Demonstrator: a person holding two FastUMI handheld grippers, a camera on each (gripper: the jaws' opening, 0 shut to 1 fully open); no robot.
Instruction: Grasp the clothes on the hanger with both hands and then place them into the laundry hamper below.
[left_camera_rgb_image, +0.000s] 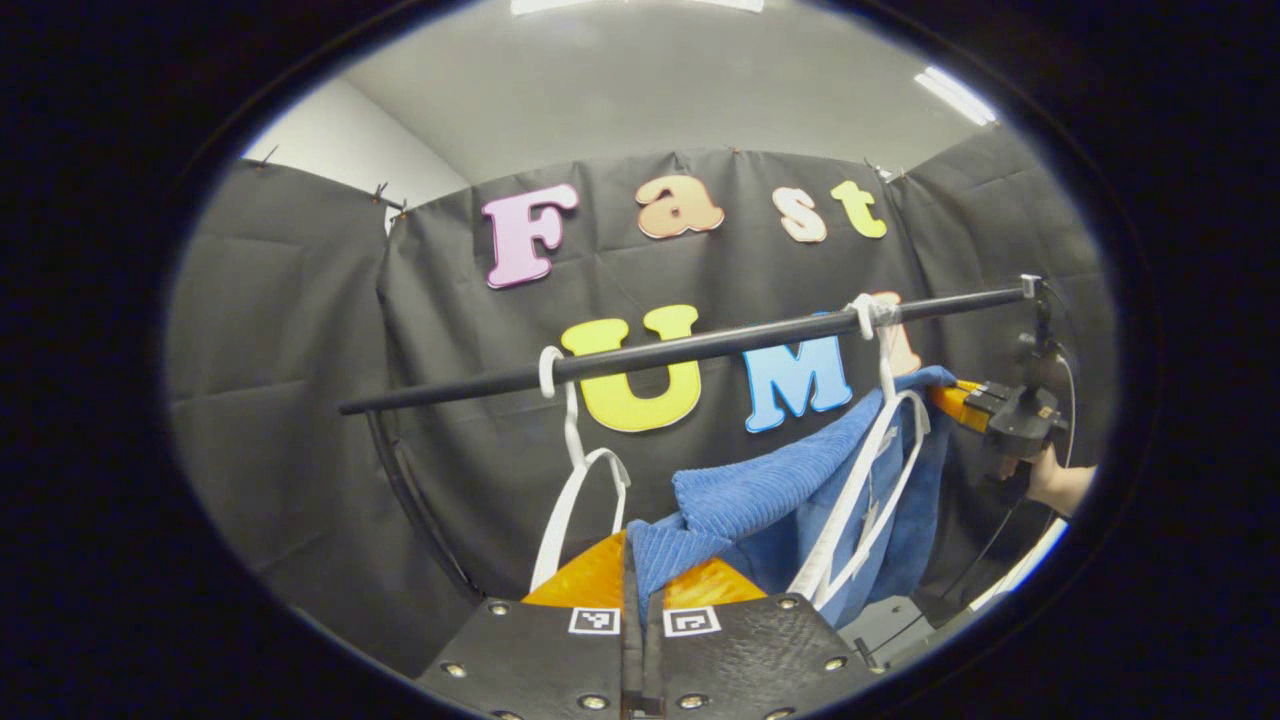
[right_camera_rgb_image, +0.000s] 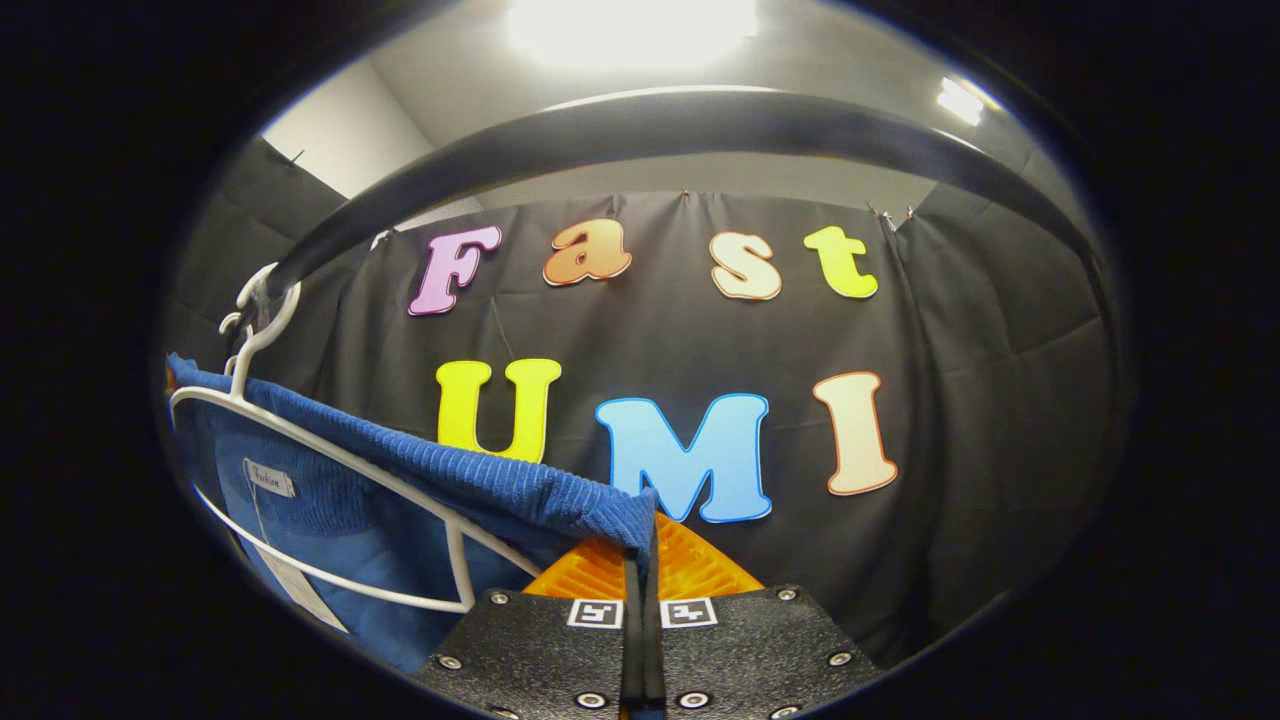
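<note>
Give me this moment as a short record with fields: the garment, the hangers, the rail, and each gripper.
garment: blue clothes, draped on a white hanger
second hanger: white hanger, appears bare
rail: black rod, both hangers hooked on it
left gripper: shut on the blue cloth's edge
right gripper: shut on the blue cloth's edge, beside the hanger
hamper: cannot tell from these views

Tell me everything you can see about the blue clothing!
The blue garment is soft, ribbed fabric, like corduroy or a knit, with a small label inside. It is draped over a white hanger that hooks on the black rail. The left gripper pinches one edge and the right gripper pinches another, stretching it between them.
</note>
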